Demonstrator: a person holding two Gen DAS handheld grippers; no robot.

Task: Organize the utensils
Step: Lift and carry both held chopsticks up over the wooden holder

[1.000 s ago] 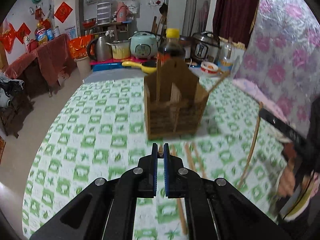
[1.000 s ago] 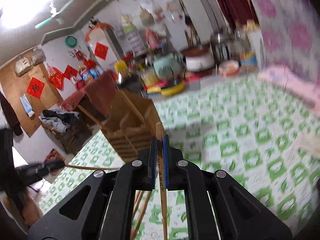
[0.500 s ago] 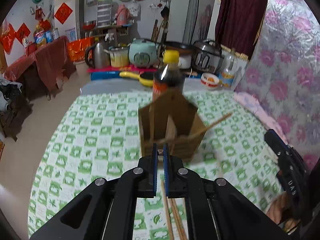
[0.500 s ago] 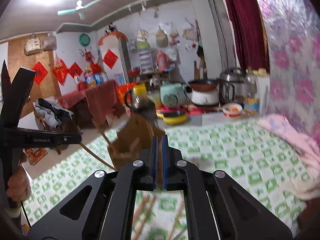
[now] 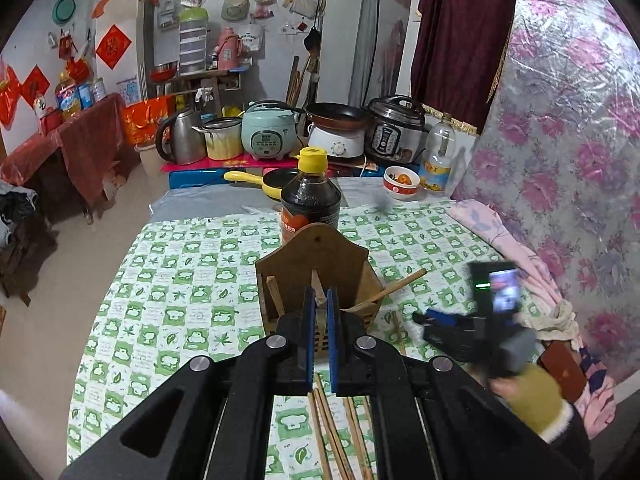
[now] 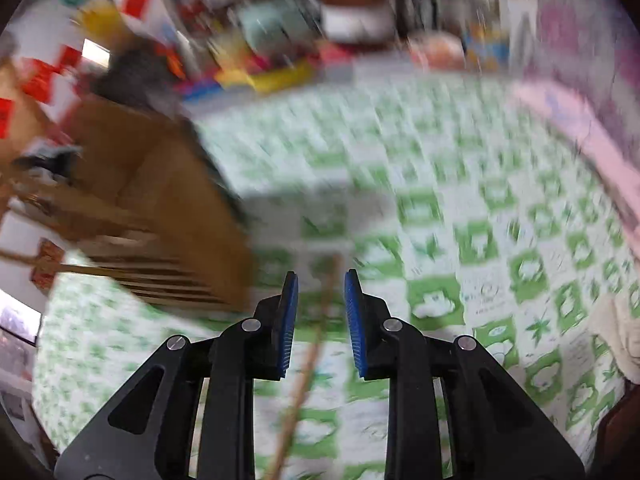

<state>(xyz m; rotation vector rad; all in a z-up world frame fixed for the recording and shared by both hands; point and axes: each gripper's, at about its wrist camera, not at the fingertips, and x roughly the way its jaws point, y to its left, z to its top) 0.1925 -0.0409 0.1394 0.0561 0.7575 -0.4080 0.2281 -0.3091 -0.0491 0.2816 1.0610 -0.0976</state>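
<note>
I see a brown wooden holder (image 5: 316,264) with a matt face, and thin wooden chopsticks (image 5: 332,436) lying on a smooth green-and-white checked cloth (image 5: 180,280). My left gripper (image 5: 319,308) is matt black plastic with ribbed blue pads (image 5: 309,336).

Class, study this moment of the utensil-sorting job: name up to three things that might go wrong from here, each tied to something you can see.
1. The left gripper pinches a chopstick right over the wooden holder; a skewed release might send it outside the box.
2. Pushing the holder back may topple the soy sauce bottle close behind it.
3. The right gripper, open and motion-blurred, is above a loose chopstick; a hurried grasp might miss it.
</note>
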